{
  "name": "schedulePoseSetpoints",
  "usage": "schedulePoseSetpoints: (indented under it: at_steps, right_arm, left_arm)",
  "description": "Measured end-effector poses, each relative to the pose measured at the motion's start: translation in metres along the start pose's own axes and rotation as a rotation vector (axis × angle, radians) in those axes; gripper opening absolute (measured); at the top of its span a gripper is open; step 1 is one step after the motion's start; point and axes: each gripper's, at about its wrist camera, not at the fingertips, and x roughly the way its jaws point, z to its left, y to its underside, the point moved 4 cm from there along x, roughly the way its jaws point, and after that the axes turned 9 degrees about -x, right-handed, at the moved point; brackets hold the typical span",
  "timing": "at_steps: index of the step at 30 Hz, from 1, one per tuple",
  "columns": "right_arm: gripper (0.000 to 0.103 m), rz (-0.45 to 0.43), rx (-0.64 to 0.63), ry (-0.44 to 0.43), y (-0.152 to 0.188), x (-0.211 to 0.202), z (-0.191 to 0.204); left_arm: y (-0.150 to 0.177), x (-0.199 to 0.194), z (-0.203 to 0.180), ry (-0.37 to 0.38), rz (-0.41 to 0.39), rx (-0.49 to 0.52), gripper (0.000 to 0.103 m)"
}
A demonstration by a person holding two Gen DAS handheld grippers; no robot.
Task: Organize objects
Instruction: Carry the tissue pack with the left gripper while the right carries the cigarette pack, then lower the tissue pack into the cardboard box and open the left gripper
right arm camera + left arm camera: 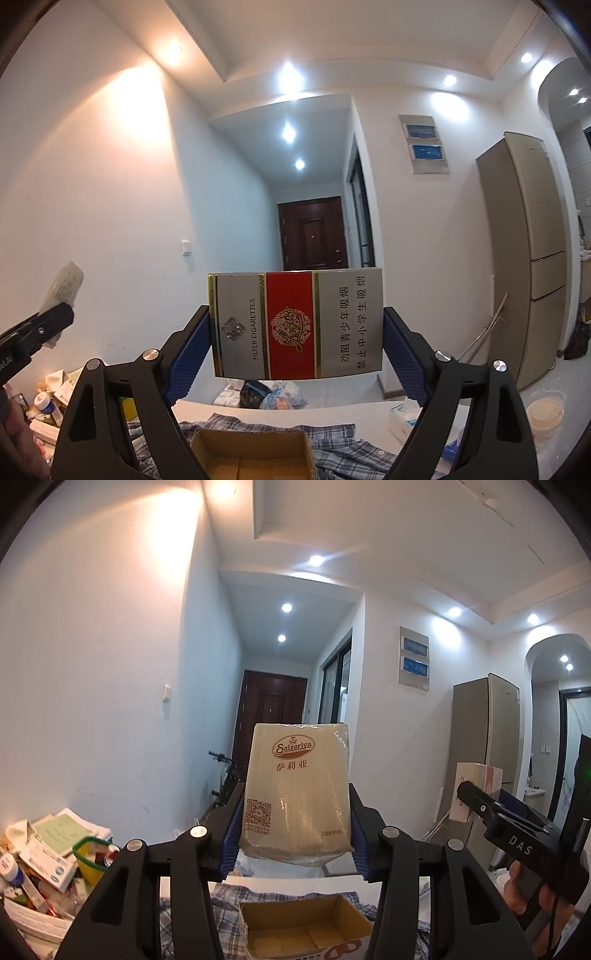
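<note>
My left gripper (293, 834) is shut on a beige Saizeriya napkin pack (295, 794), held upright in the air above an open cardboard box (306, 926). My right gripper (295, 354) is shut on a silver and red cigarette pack (295, 325), held sideways above the same box (255, 454). The box is open at the top and stands on a plaid shirt (332, 443). The right gripper shows at the right of the left wrist view (517, 834). The left gripper with its pack shows at the left of the right wrist view (48, 317).
A pile of boxes, papers, bottles and a green container (55, 867) sits at the left of the white table (351, 410). A tissue pack (402, 417) lies right of the shirt. A fridge (532, 258) and bags on the floor (269, 395) are beyond.
</note>
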Motion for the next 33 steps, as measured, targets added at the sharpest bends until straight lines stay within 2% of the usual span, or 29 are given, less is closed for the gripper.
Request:
schedulePoseSetpoints:
  at_steps: [4,9,13,16,19,23,26,33]
  right_arm:
    - [0.087,0.033,0.017,-0.044,0.007,0.007,0.003]
    - [0.087,0.022,0.001,-0.02,0.011,0.014,0.006]
    - [0.087,0.079,0.025,-0.058,0.018,0.026,0.002]
    - [0.087,0.149,0.02,-0.056,0.027,0.041,-0.001]
    - [0.087,0.197,0.043,-0.092,0.038,0.053,-0.002]
    - [0.087,0.233,0.069,-0.137,0.045,0.061,-0.003]
    - [0.087,0.244,0.052,-0.121,0.048,0.063,-0.004]
    - [0.087,0.36,0.046,-0.135,0.078,0.093,-0.002]
  left_arm:
    - [0.004,0.007,-0.001,-0.023,0.012,0.014,0.051]
    - [0.013,0.018,-0.009,-0.029,0.038,0.035,0.051]
    - [0.028,0.038,-0.015,-0.059,0.085,0.058,0.051]
    - [0.044,0.064,-0.013,-0.064,0.167,0.028,0.051]
    - [0.064,0.09,-0.004,-0.076,0.249,-0.026,0.051]
    - [0.096,0.121,0.007,-0.098,0.369,-0.065,0.051]
    - [0.115,0.137,0.016,-0.114,0.442,-0.092,0.051]
    - [0.15,0.159,0.027,-0.163,0.538,-0.104,0.051]
